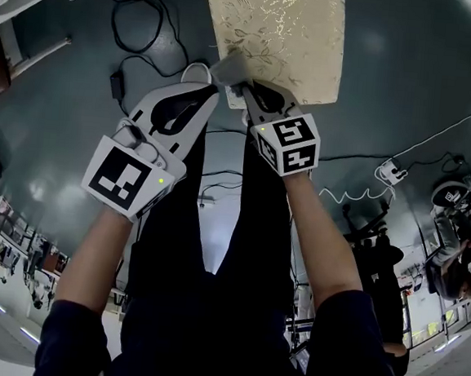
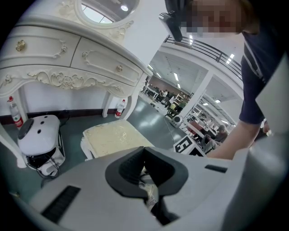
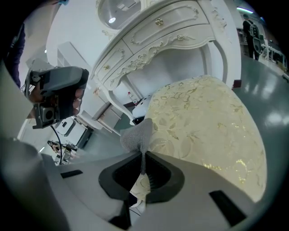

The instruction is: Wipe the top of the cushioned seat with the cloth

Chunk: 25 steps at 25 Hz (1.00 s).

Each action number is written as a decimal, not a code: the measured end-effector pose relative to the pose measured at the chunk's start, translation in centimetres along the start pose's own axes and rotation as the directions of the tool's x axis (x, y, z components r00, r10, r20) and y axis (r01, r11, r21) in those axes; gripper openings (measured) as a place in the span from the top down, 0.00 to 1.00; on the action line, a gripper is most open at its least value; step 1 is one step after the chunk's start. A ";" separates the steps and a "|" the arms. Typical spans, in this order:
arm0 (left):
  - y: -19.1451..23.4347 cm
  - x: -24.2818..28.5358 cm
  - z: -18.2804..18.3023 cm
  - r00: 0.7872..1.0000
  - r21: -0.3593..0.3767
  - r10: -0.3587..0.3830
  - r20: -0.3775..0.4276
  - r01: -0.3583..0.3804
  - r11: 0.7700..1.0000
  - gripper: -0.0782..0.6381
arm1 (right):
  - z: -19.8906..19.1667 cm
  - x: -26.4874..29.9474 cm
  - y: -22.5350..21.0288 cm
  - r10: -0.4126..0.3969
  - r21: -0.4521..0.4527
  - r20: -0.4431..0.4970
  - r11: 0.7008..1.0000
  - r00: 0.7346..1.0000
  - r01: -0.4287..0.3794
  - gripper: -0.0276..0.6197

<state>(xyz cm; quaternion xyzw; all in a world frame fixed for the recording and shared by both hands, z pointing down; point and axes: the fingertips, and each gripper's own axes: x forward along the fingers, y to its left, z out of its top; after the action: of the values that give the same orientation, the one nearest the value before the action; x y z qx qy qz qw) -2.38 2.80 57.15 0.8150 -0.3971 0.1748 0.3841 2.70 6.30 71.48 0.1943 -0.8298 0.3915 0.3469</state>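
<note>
The right gripper [image 1: 245,94] is clamped on a small grey mesh cloth [image 3: 137,135], which is mostly hidden between its jaws. The cloth sits at the near edge of the gold-patterned cushioned seat [image 1: 274,31], whose far end is cut off. The left gripper [image 1: 197,80] has its jaws together and seems empty.

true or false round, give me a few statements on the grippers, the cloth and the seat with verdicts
1. The right gripper pinches a grey cloth. True.
2. The left gripper grips the cloth too. False: its jaws are together with no cloth between them.
3. The cushioned seat is plain red. False: it is cream with a gold leaf pattern.
4. A white carved dressing table stands near the seat. True.
</note>
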 end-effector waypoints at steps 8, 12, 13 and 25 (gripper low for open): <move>-3.0 3.9 1.4 1.000 0.022 -0.024 -0.013 0.025 0.999 0.88 | -0.8 -3.6 -4.3 -0.036 0.061 0.030 0.998 0.999 0.034 0.90; -4.5 6.0 1.8 0.999 0.032 -0.042 -0.027 0.043 0.999 0.88 | -1.3 -5.2 -6.4 -0.051 0.089 0.046 0.995 0.998 0.047 0.90; -4.8 6.5 1.9 0.999 0.035 -0.045 -0.030 0.047 0.998 0.88 | -1.4 -5.6 -6.8 -0.052 0.093 0.049 0.995 0.997 0.047 0.90; -8.3 11.9 3.2 0.994 0.064 -0.092 -0.064 0.096 0.993 0.88 | -2.1 -9.2 -12.0 -0.095 0.159 0.083 0.984 0.992 0.081 0.90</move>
<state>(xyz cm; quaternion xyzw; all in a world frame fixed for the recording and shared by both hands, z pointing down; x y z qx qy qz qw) 11.53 -2.56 58.04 0.8395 -0.3402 0.1941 0.3765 16.96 0.99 71.93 0.2746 -0.8022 0.4301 0.3098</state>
